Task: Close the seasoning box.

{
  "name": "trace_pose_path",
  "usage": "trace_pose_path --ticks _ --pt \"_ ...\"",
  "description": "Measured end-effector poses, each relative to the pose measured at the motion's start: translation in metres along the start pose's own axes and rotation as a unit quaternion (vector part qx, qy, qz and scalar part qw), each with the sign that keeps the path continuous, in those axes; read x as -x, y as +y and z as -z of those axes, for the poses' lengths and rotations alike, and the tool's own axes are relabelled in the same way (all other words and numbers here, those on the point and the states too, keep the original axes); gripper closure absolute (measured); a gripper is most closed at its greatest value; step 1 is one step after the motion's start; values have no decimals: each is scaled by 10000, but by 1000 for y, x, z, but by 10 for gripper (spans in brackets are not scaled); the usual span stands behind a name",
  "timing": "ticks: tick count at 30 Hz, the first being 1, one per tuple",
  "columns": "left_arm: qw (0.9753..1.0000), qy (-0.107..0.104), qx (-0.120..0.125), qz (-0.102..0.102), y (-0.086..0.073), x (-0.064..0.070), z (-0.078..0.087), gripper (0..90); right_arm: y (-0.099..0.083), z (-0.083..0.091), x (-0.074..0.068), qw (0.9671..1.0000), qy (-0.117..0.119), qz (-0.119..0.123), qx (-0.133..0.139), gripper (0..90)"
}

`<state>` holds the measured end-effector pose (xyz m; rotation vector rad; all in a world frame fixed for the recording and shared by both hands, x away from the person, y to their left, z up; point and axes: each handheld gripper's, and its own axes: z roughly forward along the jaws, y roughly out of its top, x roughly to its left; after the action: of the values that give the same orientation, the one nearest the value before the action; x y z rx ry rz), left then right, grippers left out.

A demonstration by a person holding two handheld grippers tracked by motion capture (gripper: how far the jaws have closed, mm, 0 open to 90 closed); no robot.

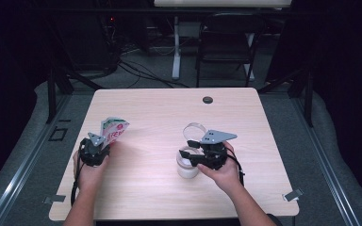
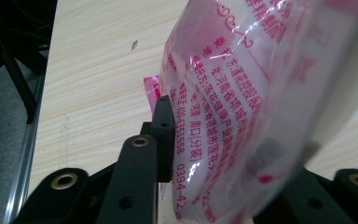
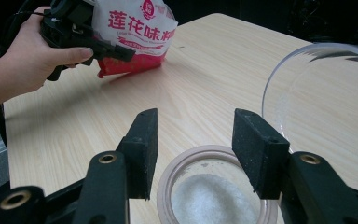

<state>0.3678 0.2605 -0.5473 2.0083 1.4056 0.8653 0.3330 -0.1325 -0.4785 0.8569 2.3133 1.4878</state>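
Worktop (image 1: 160, 108): pale wood grain. Small dark round disc (image 1: 208, 100) near far edge, about 12 o'clock. Black folding chair (image 1: 226, 42) beyond, 12 o'clock, on grey floor (image 1: 136, 75).

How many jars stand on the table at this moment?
1. The jar, open and holding white grains, stands right of the table's middle, under the right gripper. Its clear lid lies just behind it.

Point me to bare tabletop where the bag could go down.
Widest free patch: between the bag in the left tool and the jar. Also free: the far strip up to the small dark disc. Crowded: around the jar, clear lid and right tool.
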Motion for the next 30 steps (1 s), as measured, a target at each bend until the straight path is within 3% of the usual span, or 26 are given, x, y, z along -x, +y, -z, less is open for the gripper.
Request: trace_pose_path --ticks 3,6,10,20,30 --pt "10000 28 14 16 -2 1 1 646 0 0 0 10000 0 27 -10 506" --pt "9998 -25 151 101 -2 2 5 525 1 0 -1 10000 5 30 -6 505" --pt "9994 -32 324 79 -1 4 10 432 1 -1 -1 10000 25 32 3 504" --pt "9992 -95 358 159 -1 6 11 400 2 -1 -1 10000 2 48 52 502" --pt "9980 -239 583 47 3 12 23 401 2 -1 -1 10000 -17 53 63 508"
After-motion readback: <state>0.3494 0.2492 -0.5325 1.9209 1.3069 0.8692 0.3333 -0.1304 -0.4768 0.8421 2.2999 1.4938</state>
